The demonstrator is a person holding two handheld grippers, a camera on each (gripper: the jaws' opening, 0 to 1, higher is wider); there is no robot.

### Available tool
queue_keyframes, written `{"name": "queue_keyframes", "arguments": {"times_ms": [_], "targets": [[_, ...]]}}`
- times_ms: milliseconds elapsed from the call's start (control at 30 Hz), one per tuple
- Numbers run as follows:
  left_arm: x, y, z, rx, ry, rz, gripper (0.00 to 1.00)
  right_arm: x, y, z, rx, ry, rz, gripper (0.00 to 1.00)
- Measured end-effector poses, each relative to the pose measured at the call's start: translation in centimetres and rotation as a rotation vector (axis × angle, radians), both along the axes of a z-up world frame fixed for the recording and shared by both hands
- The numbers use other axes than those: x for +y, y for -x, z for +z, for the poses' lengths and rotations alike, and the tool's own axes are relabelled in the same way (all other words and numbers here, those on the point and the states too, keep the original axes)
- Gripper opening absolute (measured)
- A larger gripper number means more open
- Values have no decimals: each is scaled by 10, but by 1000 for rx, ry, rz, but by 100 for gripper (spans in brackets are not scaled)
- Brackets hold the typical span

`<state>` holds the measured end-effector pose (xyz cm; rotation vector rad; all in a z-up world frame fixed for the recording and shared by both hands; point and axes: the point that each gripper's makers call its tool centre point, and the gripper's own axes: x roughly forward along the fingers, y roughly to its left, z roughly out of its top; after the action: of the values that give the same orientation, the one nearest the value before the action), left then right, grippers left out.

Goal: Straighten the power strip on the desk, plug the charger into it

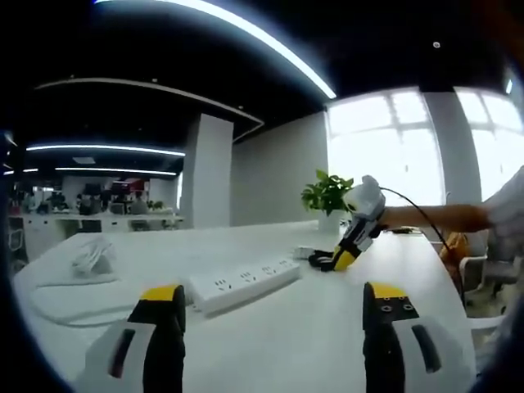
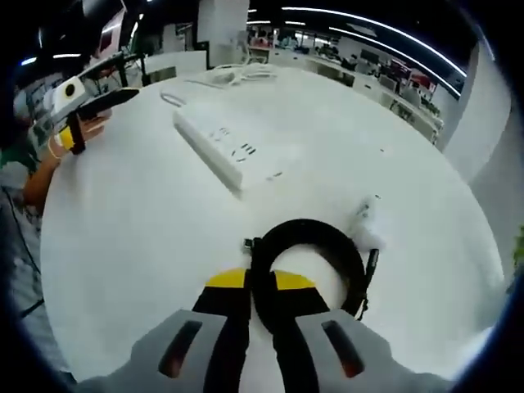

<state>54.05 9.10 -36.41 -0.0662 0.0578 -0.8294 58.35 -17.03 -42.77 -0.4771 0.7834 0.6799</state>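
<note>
The right tongs (image 2: 260, 301) were clamped on the charger's coiled black cable (image 2: 307, 262), its white charger (image 2: 366, 223) lying just beside on the white counter (image 2: 131, 246). The left tongs (image 1: 274, 315) were held wide open with nothing in them, near the power strip (image 1: 243, 282), which lay skewed mid-counter. Probably the strip should be squared up first, ends pushed evenly. Plenty of bare room was seen around it; the counter edge was well apart

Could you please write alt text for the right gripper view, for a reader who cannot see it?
The right hand-held gripper is closed on a coiled black cable lying on a white desk. A white power strip lies diagonally beyond it, and the left hand-held gripper enters at upper left.
</note>
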Motion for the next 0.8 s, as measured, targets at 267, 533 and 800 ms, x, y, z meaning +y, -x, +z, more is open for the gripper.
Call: {"name": "queue_keyframes", "arguments": {"times_ms": [267,533,800], "targets": [[1,0,-1,1,-3,4,91,8,-3,6,-75,10,-15,6],[-1,1,-4,2,-17,-4,91,18,-6,39,-220,-182,-62,5],[-4,-1,-6,4,-31,-5,90,14,-11,72,-397,-425,-144,5]]}}
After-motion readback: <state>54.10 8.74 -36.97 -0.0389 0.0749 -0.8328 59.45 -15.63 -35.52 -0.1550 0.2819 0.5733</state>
